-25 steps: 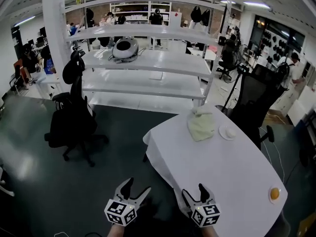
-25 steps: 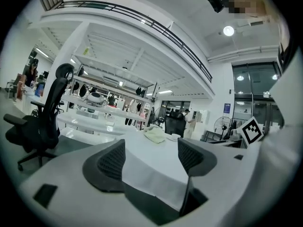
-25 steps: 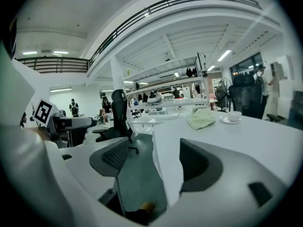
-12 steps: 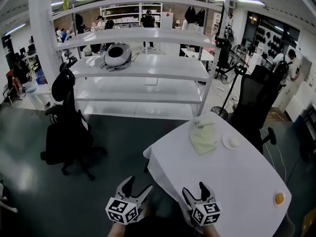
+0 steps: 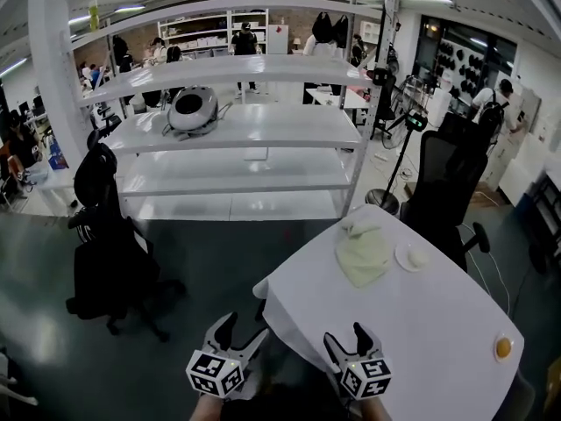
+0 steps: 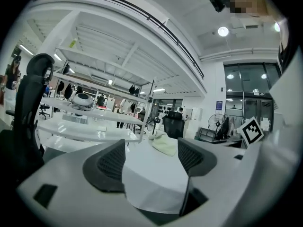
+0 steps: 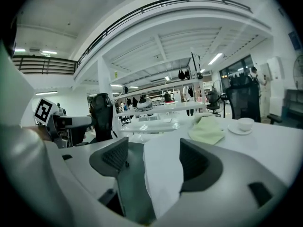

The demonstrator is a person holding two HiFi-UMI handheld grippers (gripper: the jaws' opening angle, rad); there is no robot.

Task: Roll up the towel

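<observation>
In the head view the left gripper [image 5: 243,330] and right gripper [image 5: 345,338] sit low in the frame, each cube faced with black-and-white square markers, their fingers spread and holding nothing. The left hangs over dark floor just off the white table [image 5: 421,340], the right at its near corner. The pale green towel [image 5: 362,253] lies crumpled at the table's far end, just beside a cup on a saucer [image 5: 412,256], well apart from both grippers with bare table between. In the left gripper view the spread fingers [image 6: 111,162] frame the table's draped corner, with the towel [image 6: 165,145] far beyond. In the right gripper view the fingers [image 7: 199,162] stand apart over the same draped edge, the towel [image 7: 206,129] ahead to the right
</observation>
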